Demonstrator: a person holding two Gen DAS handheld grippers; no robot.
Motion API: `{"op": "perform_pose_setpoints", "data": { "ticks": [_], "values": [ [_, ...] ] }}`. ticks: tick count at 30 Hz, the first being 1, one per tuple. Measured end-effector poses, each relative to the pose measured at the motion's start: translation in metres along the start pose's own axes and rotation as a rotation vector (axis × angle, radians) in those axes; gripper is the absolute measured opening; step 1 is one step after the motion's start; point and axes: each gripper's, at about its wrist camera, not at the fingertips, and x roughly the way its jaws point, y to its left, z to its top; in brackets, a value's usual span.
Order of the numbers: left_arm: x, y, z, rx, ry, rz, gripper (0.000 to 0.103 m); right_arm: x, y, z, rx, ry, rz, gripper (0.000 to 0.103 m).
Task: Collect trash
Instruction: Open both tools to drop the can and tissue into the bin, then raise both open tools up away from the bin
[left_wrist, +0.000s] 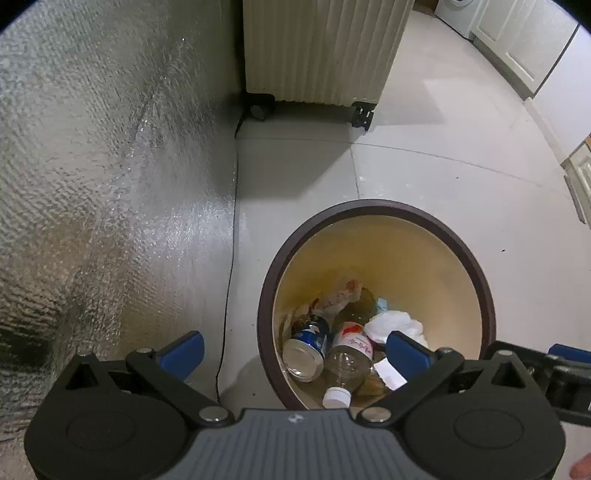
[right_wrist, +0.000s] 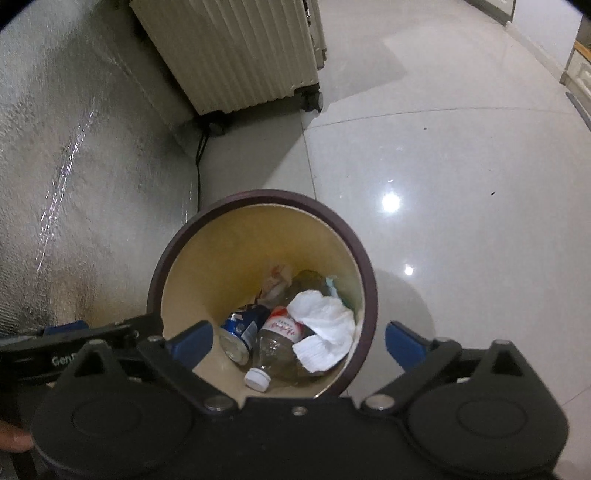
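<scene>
Both grippers, left (left_wrist: 295, 350) and right (right_wrist: 299, 341), hang spread wide and empty over a brown-rimmed bin (right_wrist: 364, 266) holding a bottle (right_wrist: 277, 347), can (right_wrist: 240, 332) and tissue (right_wrist: 325, 325); foil wall (right_wrist: 74, 166) left, open tile floor (right_wrist: 461, 221) right.

Dim indoor light; two ceiling-lamp glares on the glossy floor (right_wrist: 443, 184) at three o'clock. Foil wall (left_wrist: 92, 166) glints at nine o'clock. Fisheye bends edges, corners vignette black.
</scene>
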Motion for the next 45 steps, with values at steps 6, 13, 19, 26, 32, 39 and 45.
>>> {"op": "perform_pose_setpoints", "data": {
  "ticks": [6, 13, 19, 26, 32, 39, 45],
  "values": [
    [-0.017, 0.000, -0.003, 0.014, -0.032, 0.007, 0.103, -0.014, 0.000, -0.001, -0.063, -0.019, -0.051, 0.103],
    [-0.050, -0.002, -0.010, 0.039, -0.064, 0.013, 0.103, -0.043, -0.009, -0.007, -0.062, -0.049, -0.098, 0.103],
    [-0.088, -0.001, -0.016, 0.048, -0.091, 0.012, 0.103, -0.079, -0.003, -0.015, -0.041, -0.081, -0.066, 0.103],
    [-0.147, -0.006, -0.025, 0.055, -0.141, -0.006, 0.103, -0.139, 0.008, -0.027, -0.033, -0.136, -0.055, 0.103],
    [-0.202, -0.016, -0.041, 0.087, -0.175, -0.008, 0.103, -0.202, 0.014, -0.039, -0.025, -0.206, -0.050, 0.103],
    [-0.274, -0.022, -0.059, 0.094, -0.260, -0.024, 0.103, -0.273, 0.018, -0.056, -0.034, -0.275, -0.086, 0.103],
    [-0.333, -0.031, -0.076, 0.147, -0.337, -0.052, 0.103, -0.327, 0.019, -0.074, -0.030, -0.339, -0.089, 0.103]
  ]
}}
